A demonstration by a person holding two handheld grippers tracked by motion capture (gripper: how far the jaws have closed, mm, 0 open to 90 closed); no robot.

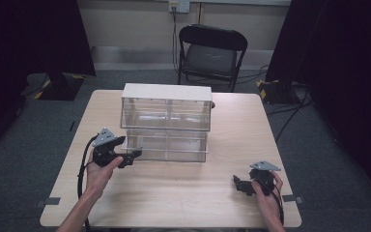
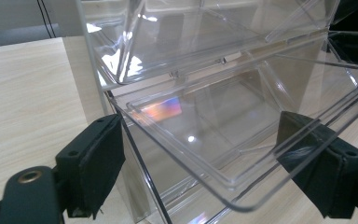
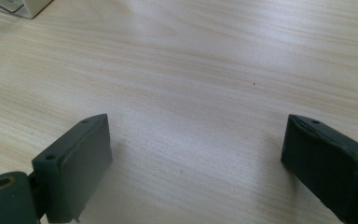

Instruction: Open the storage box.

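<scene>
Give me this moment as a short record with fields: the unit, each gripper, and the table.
unit: clear plastic drawer unit, white top, two tiers
lower drawer: front edge between the left gripper's jaws, looks empty
left gripper: open, at the unit's lower left front
right gripper: open, low over bare wood, apart from the unit
table: light wood

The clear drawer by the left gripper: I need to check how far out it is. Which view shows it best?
The left gripper view: the clear drawer juts out between the left gripper's open jaws. The high view shows the drawer unit whole but small. The right gripper view shows bare table.
</scene>
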